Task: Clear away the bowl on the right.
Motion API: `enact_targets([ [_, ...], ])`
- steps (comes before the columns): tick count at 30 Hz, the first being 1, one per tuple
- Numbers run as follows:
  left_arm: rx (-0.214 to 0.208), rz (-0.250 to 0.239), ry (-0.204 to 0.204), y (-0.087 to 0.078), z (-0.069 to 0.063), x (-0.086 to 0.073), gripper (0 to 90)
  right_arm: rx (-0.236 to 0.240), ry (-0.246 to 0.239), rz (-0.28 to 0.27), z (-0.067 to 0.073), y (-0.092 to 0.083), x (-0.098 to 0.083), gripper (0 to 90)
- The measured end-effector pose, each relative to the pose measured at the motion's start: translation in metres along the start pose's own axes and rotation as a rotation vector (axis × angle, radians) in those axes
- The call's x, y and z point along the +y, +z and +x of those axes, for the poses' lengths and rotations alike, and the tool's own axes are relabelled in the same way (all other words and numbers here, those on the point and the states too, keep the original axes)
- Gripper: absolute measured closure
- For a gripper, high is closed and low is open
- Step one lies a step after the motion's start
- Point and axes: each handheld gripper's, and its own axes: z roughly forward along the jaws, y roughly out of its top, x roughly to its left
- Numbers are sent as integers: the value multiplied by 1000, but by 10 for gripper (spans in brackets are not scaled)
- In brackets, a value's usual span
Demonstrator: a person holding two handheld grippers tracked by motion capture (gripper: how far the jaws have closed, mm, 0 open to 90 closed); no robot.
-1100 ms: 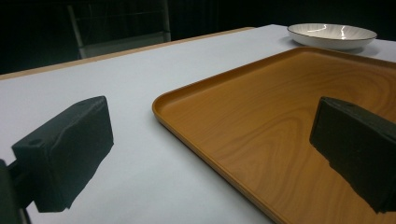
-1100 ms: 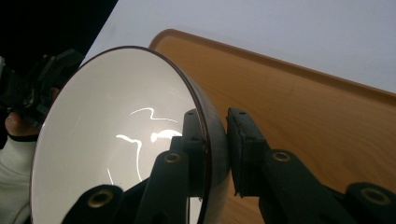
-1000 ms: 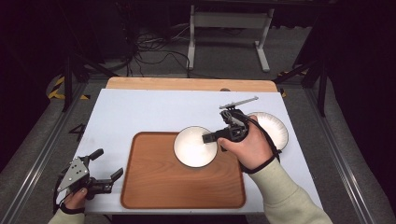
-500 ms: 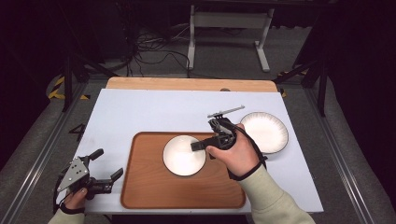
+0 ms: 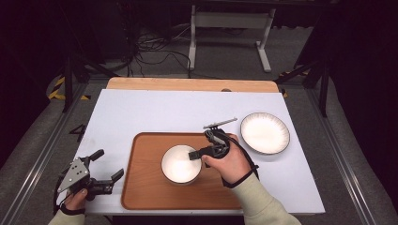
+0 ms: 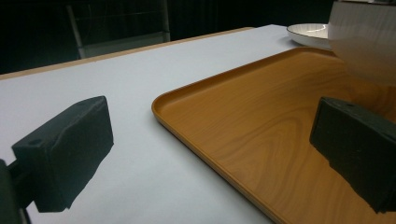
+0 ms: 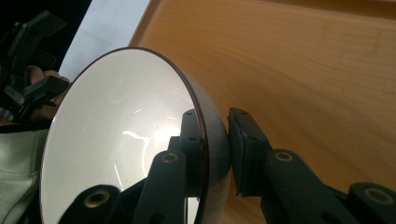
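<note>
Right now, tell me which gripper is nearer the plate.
Right. The right gripper holds the bowl over the tray, beside the plate; the left gripper sits off the tray's far side.

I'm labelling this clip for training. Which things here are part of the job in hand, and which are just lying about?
In the job:
- white bowl, rim clamped in the right tongs
- wooden tray under it

Lying about:
- plate on the table, right of the tray
- left tongs, open, idle

Black hand-held grippers, pale sleeves

The left gripper (image 5: pixel 109 174) carries a grey three-cornered plate; the right gripper (image 7: pixel 215 140) shows brass-coloured screws on black arms; cream sleeves, black wrist straps.
</note>
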Motion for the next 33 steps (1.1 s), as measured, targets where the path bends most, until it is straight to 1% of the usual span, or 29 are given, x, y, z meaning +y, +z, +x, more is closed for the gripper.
enact_targets([
  [4, -1, 2, 1, 0, 0, 0, 3, -5, 1, 2, -4, 8, -1, 766],
  [8, 0, 1, -1, 0, 0, 0, 3, -34, 4, 1, -7, 14, -1, 766],
  [16, -1, 2, 0, 0, 0, 0, 3, -59, 18, 13, -15, 24, -3, 766],
  [28, -2, 0, 3, 0, 0, 0, 3, -76, 26, 31, -19, 31, -4, 762],
  [33, -2, 0, 3, 0, 0, 0, 3, -72, 25, 34, -20, 32, -4, 762],
])
